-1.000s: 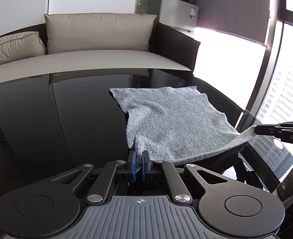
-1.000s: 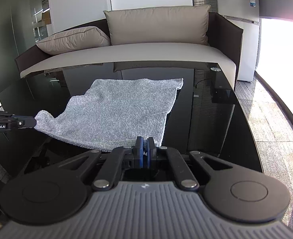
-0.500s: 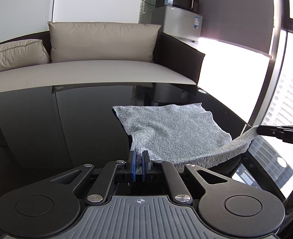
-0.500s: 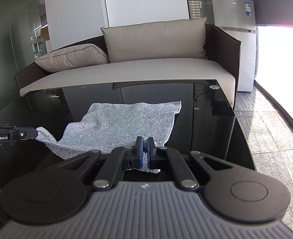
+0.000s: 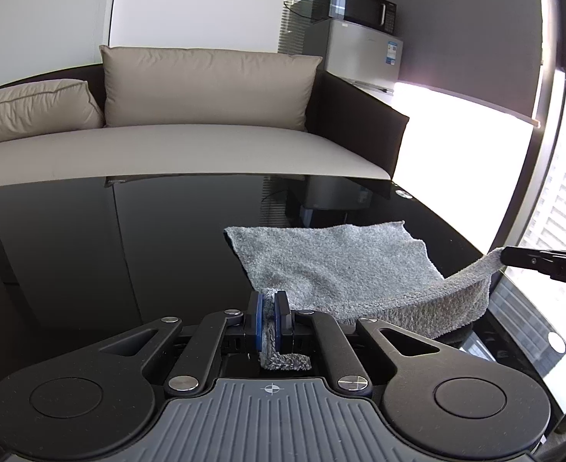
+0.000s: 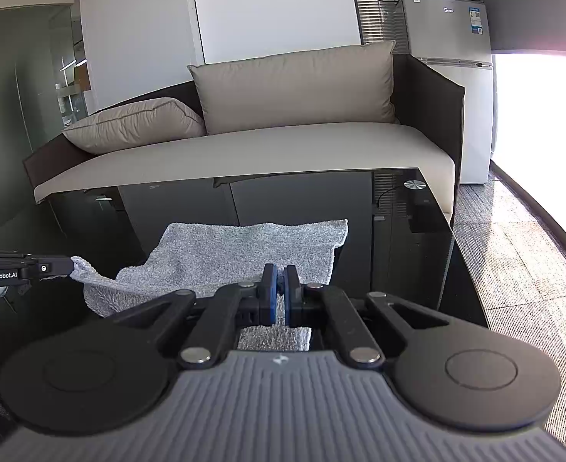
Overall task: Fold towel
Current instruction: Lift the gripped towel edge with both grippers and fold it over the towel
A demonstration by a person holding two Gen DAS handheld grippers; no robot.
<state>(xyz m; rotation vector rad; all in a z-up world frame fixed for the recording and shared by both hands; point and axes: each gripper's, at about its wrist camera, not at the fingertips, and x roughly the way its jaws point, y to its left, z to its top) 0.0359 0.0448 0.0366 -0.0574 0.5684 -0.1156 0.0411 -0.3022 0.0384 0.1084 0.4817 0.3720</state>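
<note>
A grey towel (image 5: pixel 336 265) lies on a glossy black table (image 5: pixel 128 254), its far edge flat and its near edge lifted. My left gripper (image 5: pixel 269 308) is shut on the towel's near left corner. My right gripper (image 6: pixel 281 288) is shut on the near right corner of the towel (image 6: pixel 244 254). The near edge sags between the two. The right gripper also shows at the right of the left wrist view (image 5: pixel 514 257); the left gripper shows at the left of the right wrist view (image 6: pixel 65 267).
A beige sofa (image 5: pixel 190 146) with cushions stands behind the table. A small fridge (image 5: pixel 363 57) with a microwave on it stands at the back right. The table's right edge (image 6: pixel 460 254) borders carpeted floor and bright windows.
Both grippers have risen and moved toward the far edge with the near corners. The lifted near edge hangs higher and the flat part on the table has shortened.
</note>
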